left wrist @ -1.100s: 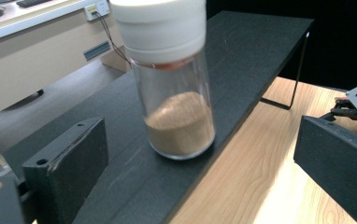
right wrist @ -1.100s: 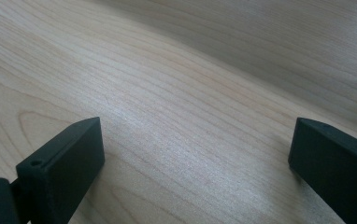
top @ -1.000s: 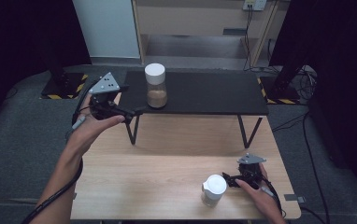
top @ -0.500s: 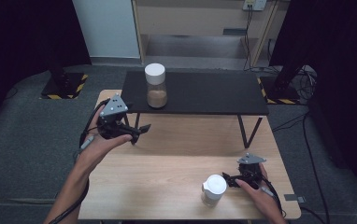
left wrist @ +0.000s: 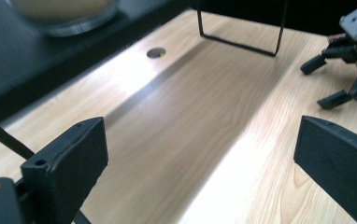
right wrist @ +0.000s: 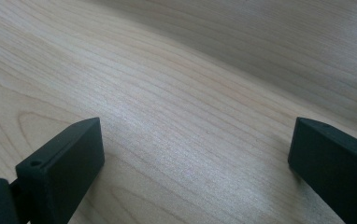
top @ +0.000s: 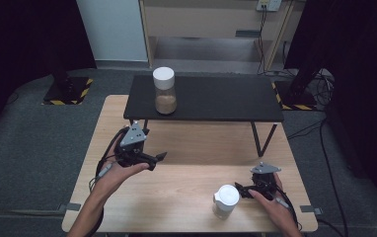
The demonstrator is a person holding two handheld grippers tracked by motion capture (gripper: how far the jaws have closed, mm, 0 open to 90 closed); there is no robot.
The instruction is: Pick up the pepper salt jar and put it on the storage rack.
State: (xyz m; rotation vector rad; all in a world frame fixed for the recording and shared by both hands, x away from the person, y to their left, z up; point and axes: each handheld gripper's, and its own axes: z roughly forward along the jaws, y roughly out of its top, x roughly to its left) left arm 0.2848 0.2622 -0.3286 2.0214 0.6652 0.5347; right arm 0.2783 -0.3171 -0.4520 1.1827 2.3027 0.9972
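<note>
1. White-lidded jar [top: 225,201] stands near the front edge of the worktop [top: 186,197], toward its right corner.
2. I see my right hand-held gripper [top: 243,190] just beside that jar on its right, jaws spread wide over bare wood, gripping nothing.
3. My left hand-held gripper [top: 159,158] sits above the left half of the worktop, jaws wide apart and empty.
4. A second jar [top: 165,91] with brown contents stands on the black shelf [top: 216,101] along the far edge.
</note>
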